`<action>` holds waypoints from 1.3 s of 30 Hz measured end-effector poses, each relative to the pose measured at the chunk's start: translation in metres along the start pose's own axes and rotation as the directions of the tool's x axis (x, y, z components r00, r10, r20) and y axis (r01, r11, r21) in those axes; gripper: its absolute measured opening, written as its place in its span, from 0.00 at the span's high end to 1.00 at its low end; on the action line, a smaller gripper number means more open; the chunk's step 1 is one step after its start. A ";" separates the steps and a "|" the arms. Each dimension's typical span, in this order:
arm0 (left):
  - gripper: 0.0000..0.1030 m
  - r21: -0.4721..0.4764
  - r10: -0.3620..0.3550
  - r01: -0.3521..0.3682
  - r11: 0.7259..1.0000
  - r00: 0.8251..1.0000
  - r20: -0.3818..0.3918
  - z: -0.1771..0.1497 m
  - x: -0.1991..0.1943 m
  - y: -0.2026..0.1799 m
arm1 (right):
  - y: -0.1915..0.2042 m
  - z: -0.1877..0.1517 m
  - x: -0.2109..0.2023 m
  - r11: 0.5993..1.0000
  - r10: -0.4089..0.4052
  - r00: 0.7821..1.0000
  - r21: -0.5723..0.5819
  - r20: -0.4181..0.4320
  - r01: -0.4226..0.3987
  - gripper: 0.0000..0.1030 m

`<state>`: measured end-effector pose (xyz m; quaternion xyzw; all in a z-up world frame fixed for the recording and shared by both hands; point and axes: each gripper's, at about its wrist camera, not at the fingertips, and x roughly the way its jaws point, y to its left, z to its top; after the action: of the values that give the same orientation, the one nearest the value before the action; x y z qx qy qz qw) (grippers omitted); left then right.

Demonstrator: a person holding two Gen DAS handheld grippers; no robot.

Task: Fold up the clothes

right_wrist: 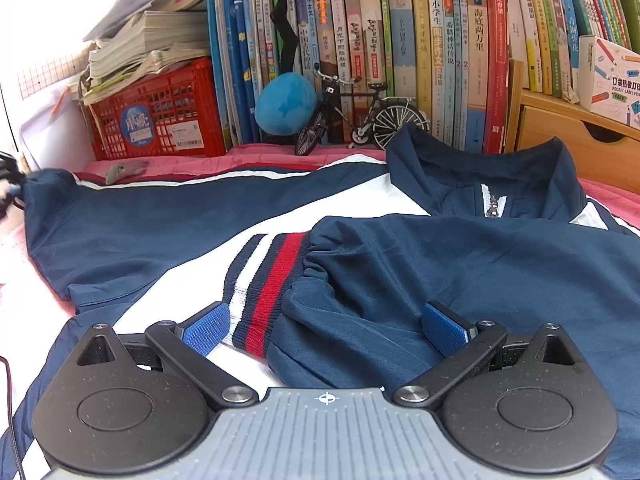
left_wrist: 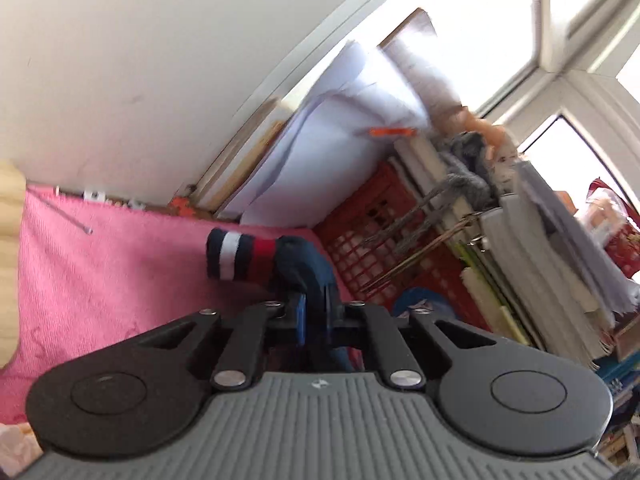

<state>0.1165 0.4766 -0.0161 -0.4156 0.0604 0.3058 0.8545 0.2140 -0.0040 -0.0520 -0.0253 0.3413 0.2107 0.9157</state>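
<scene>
A navy and white zip jacket (right_wrist: 168,224) lies spread front-up on a pink cloth (left_wrist: 100,280). One sleeve (right_wrist: 460,272) is folded across the chest, its red, white and navy striped cuff (right_wrist: 268,288) resting on the white panel. My right gripper (right_wrist: 326,328) hovers open just above that cuff and sleeve end, one blue pad on either side. In the left wrist view my left gripper (left_wrist: 314,304) is shut on the navy cloth of the other sleeve (left_wrist: 304,264), just behind its striped cuff (left_wrist: 240,256), which sticks out past the fingertips above the pink cloth.
A red crate (right_wrist: 160,116) topped with stacked papers stands at the back left. Beside it are a blue plush ball (right_wrist: 286,104) and a model bicycle (right_wrist: 352,116), in front of a row of books (right_wrist: 400,40). A wooden drawer unit (right_wrist: 568,136) is at the back right.
</scene>
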 end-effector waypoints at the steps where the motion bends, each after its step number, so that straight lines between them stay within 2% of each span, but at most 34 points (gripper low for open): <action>1: 0.96 0.044 -0.030 0.030 0.999 0.999 0.018 0.001 -0.011 -0.010 | 0.000 0.000 0.000 1.000 0.000 1.000 0.000 0.000 0.000 0.00; 4: 0.98 0.146 -0.144 0.136 0.980 0.989 0.046 0.002 -0.045 -0.046 | -0.001 0.000 -0.001 1.000 0.005 1.000 0.007 0.002 -0.005 0.00; 7: 0.98 0.285 -0.295 0.265 0.921 0.953 0.067 -0.008 -0.090 -0.093 | -0.020 0.000 -0.014 0.997 0.027 0.999 0.069 0.023 -0.029 0.00; 9: 0.97 0.389 -0.415 0.368 0.844 0.909 0.043 -0.023 -0.122 -0.125 | -0.033 -0.001 -0.023 0.993 0.041 0.998 0.110 0.038 -0.045 0.01; 11: 0.97 0.515 -0.518 0.453 0.728 0.855 -0.020 -0.051 -0.153 -0.159 | -0.045 -0.001 -0.032 0.987 0.054 0.997 0.151 0.053 -0.062 0.02; 13: 0.97 0.580 -0.588 0.533 0.617 0.801 -0.110 -0.089 -0.167 -0.188 | -0.068 -0.003 -0.051 0.970 0.064 0.994 0.227 0.090 -0.083 0.02; 15: 0.96 0.610 -0.595 0.588 0.532 0.772 -0.225 -0.141 -0.174 -0.208 | -0.098 -0.008 -0.074 0.939 0.059 0.990 0.328 0.130 -0.099 0.02; 18: 0.95 0.632 -0.575 0.665 0.398 0.718 -0.393 -0.218 -0.183 -0.237 | -0.136 -0.022 -0.103 0.884 0.044 0.982 0.451 0.184 -0.124 0.01; 21: 0.84 0.663 -0.441 0.696 0.276 0.704 -0.556 -0.299 -0.182 -0.253 | -0.165 -0.037 -0.122 0.848 0.017 0.981 0.518 0.195 -0.118 0.00; 23: 0.77 0.669 -0.342 0.719 0.189 0.687 -0.641 -0.342 -0.184 -0.258 | -0.181 -0.046 -0.128 0.835 -0.008 0.983 0.543 0.183 -0.095 0.00; 24: 0.72 0.674 -0.304 0.723 0.152 0.683 -0.664 -0.356 -0.185 -0.256 | -0.185 -0.049 -0.128 0.832 -0.016 0.984 0.549 0.175 -0.084 0.00; 26: 0.53 0.683 -0.258 0.727 0.070 0.674 -0.692 -0.375 -0.196 -0.248 | -0.190 -0.053 -0.127 0.829 -0.022 0.986 0.554 0.165 -0.074 0.00; 27: 0.48 0.691 -0.258 0.722 0.037 0.675 -0.691 -0.378 -0.202 -0.242 | -0.189 -0.053 -0.125 0.833 -0.019 0.986 0.548 0.164 -0.075 0.00; 29: 0.40 0.691 -0.270 0.723 0.001 0.666 -0.695 -0.375 -0.214 -0.233 | -0.181 -0.051 -0.121 0.860 -0.013 0.986 0.505 0.165 -0.073 0.00; 30: 0.38 0.679 -0.275 0.734 0.007 0.654 -0.705 -0.368 -0.218 -0.229 | -0.176 -0.048 -0.119 0.877 -0.011 0.986 0.475 0.167 -0.071 0.00; 31: 0.31 0.668 -0.281 0.744 0.012 0.643 -0.712 -0.361 -0.222 -0.225 | -0.170 -0.046 -0.116 0.893 -0.009 0.986 0.444 0.169 -0.068 0.00; 33: 0.22 0.666 -0.312 0.746 0.019 0.637 -0.705 -0.342 -0.230 -0.212 | -0.153 -0.037 -0.113 0.932 -0.006 0.983 0.358 0.181 -0.061 0.00; 34: 0.19 0.681 -0.321 0.732 0.021 0.650 -0.688 -0.332 -0.233 -0.206 | -0.142 -0.032 -0.111 0.950 0.001 0.982 0.305 0.189 -0.060 0.00; 36: 0.19 0.728 -0.319 0.684 0.046 0.700 -0.638 -0.313 -0.233 -0.193 | -0.116 -0.021 -0.106 0.981 0.018 0.980 0.186 0.198 -0.055 0.00; 39: 0.19 0.776 -0.261 0.611 0.156 0.783 -0.565 -0.283 -0.216 -0.172 | -0.083 -0.008 -0.093 0.997 0.065 0.983 0.022 0.170 -0.069 0.00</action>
<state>0.0838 0.0827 -0.0061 0.1222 0.2300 -0.1201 0.9580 0.1796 -0.1156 -0.0072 0.0171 0.2657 0.2380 0.9341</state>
